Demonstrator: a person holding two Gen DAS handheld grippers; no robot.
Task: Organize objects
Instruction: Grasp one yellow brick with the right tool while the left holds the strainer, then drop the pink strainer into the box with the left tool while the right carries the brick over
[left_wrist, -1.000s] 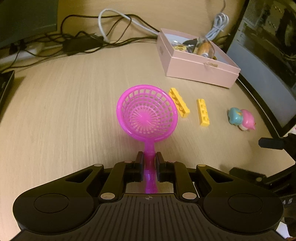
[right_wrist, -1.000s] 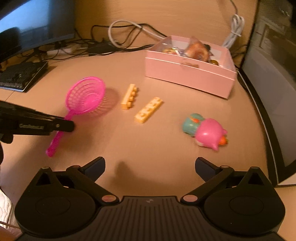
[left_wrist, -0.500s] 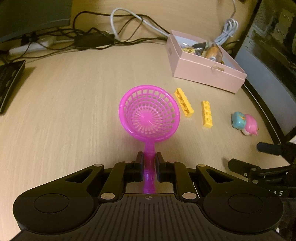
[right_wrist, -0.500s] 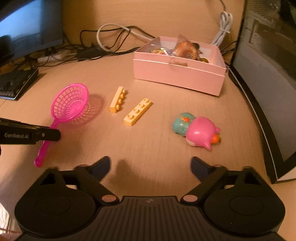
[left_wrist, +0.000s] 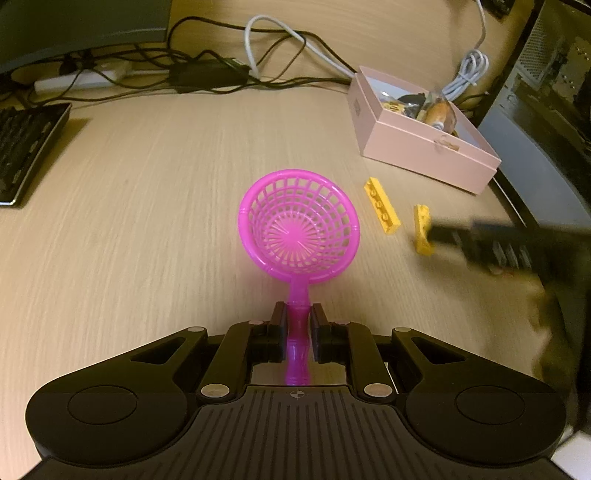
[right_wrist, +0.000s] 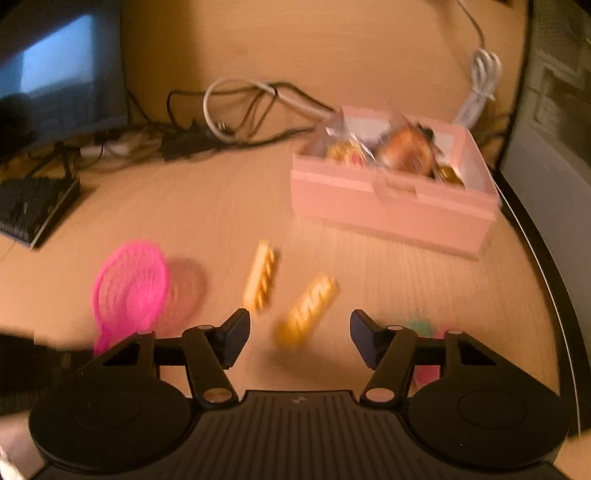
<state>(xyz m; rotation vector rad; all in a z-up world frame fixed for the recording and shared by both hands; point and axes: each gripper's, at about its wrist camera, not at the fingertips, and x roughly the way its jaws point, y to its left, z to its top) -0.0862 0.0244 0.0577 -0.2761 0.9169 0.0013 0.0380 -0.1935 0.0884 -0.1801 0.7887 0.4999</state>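
Note:
My left gripper (left_wrist: 298, 323) is shut on the handle of a pink toy strainer (left_wrist: 299, 221), holding it over the wooden desk; the strainer also shows in the right wrist view (right_wrist: 129, 291). Two yellow bricks (left_wrist: 381, 205) (left_wrist: 423, 229) lie to its right, seen also in the right wrist view (right_wrist: 261, 280) (right_wrist: 310, 308). My right gripper (right_wrist: 300, 338) is open and empty, with the nearer brick between its fingertips; it appears blurred in the left wrist view (left_wrist: 517, 247). A pink and teal toy (right_wrist: 424, 332) is mostly hidden behind its right finger.
A pink box (left_wrist: 424, 147) (right_wrist: 391, 206) with several items stands at the back right. Cables (left_wrist: 221, 70) run along the back. A keyboard (left_wrist: 26, 147) lies at the left, a monitor (right_wrist: 62, 81) behind it. A dark computer case (left_wrist: 546, 122) stands at the right edge.
My right gripper has moved forward and left towards the yellow bricks; its view is now blurred. My left gripper has pulled back a little, still holding the strainer.

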